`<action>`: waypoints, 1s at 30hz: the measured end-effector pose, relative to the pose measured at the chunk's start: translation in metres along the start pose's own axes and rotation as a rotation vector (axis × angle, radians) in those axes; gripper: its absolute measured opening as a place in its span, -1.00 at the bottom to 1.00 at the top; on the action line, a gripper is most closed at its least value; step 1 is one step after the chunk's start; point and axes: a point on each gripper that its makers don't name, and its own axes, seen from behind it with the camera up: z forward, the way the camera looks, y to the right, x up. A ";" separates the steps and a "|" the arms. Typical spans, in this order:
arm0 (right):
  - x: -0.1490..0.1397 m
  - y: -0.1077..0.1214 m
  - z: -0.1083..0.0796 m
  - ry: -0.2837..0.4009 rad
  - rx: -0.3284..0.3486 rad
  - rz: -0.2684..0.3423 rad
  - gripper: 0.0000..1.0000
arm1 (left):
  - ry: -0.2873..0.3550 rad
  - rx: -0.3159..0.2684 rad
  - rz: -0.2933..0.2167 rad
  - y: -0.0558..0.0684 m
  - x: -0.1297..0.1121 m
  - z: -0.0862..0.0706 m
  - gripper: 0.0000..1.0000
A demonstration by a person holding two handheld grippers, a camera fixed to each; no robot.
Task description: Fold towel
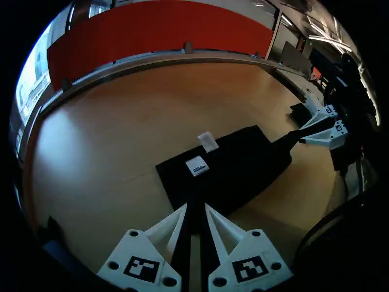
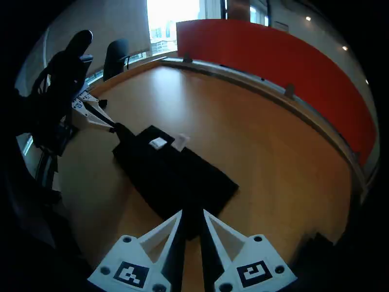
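With the left claw (image 1: 194,219) and the right claw (image 2: 192,221) each pinched narrow on a corner at opposite ends of the black towel (image 1: 233,165), which lies flat on the wooden surface (image 1: 121,136), a shallow bite may slip or an uneven pull skew the fold.

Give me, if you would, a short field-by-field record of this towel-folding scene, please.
surface: wooden table
towel: black towel, spread flat on the table
tags: flat white tag on top of the towel; second white tag at its edge
left gripper: fingers closed on one end of the towel
right gripper: fingers closed on the opposite end
backdrop: red partition along the table's far edge; office chairs beyond the table
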 end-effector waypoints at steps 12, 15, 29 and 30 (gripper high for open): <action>-0.003 0.024 0.028 -0.032 -0.030 0.019 -0.68 | -0.026 0.050 0.027 -0.014 0.003 0.036 -0.74; -0.002 0.031 0.035 -0.035 -0.040 0.030 -0.67 | -0.025 0.066 0.029 -0.019 0.006 0.044 -0.69; -0.004 0.054 0.060 -0.049 -0.103 0.080 -0.42 | -0.021 0.141 0.055 -0.040 0.011 0.064 -0.33; -0.005 0.056 0.062 -0.051 -0.110 0.083 -0.37 | -0.020 0.147 0.058 -0.042 0.012 0.064 -0.28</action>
